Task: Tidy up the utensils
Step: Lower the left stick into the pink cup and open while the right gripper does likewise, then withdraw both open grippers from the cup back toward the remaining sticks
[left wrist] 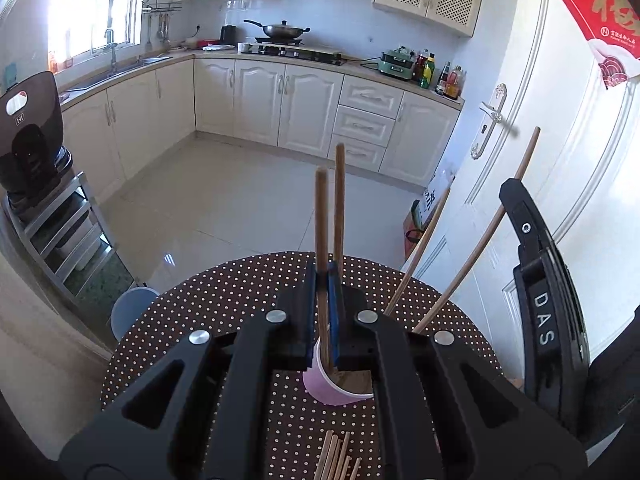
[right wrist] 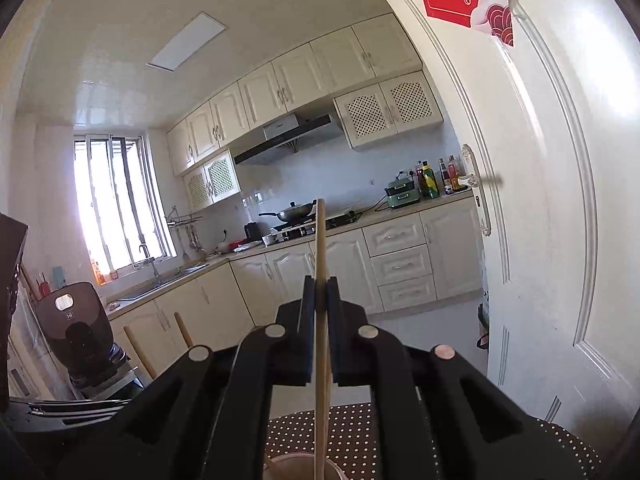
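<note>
Left wrist: fingers (left wrist: 322, 276) clamp dark chopstick (left wrist: 321, 216); right fingers (right wrist: 320, 292) clamp pale chopstick (right wrist: 320, 240).

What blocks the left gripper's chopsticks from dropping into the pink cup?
Nothing visible. The left gripper is shut on two dark chopsticks whose lower ends already sit inside the pink cup. Two lighter chopsticks lean on the cup's right side, clear of them.

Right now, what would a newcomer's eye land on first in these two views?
The left gripper clamps two brown chopsticks upright over a pink cup on the polka-dot table. The right gripper pinches a pale chopstick. A red poster hangs on the door.
</note>
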The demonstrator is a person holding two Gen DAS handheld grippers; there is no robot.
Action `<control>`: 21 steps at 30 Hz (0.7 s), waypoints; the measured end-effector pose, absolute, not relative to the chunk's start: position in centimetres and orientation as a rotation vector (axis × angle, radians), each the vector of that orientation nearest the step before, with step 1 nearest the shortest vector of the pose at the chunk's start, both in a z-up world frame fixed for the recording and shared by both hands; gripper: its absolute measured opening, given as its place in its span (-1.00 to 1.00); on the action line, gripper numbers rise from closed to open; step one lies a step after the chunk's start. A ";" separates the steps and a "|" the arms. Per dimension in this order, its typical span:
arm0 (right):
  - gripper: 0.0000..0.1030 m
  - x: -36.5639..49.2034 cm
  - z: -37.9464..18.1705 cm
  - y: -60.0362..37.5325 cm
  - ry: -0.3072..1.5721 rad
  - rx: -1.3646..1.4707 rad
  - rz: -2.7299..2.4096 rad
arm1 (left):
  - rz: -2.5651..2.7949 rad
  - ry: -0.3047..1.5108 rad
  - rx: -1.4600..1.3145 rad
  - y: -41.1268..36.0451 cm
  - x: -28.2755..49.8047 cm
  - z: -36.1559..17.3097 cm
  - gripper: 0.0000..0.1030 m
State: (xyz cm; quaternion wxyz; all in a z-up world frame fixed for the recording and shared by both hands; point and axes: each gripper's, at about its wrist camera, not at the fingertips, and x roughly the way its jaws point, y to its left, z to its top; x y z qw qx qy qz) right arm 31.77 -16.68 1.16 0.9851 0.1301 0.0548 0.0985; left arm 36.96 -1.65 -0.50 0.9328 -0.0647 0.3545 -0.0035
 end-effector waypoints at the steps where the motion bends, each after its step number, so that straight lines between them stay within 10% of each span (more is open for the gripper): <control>1: -0.91 31.8 0.8 -16.6 0.115 0.255 0.197 | -0.008 0.729 -0.131 -1.7 37.0 -0.7 -0.88; 10: -0.83 32.5 -0.8 -16.2 0.216 0.233 0.225 | -0.044 0.666 -0.091 -1.7 36.9 -1.4 -0.87; 15: 0.11 31.7 -0.8 -16.8 0.230 0.243 0.199 | -0.043 0.648 -0.049 -1.6 36.8 -1.7 -0.81; 19: 0.22 31.3 -0.6 -17.4 0.251 0.232 0.176 | 0.001 0.612 -0.007 -1.5 36.3 -1.6 0.07; 21: 0.25 31.1 -0.5 -17.8 0.259 0.234 0.174 | 0.023 0.582 -0.002 -1.2 35.8 -1.4 0.11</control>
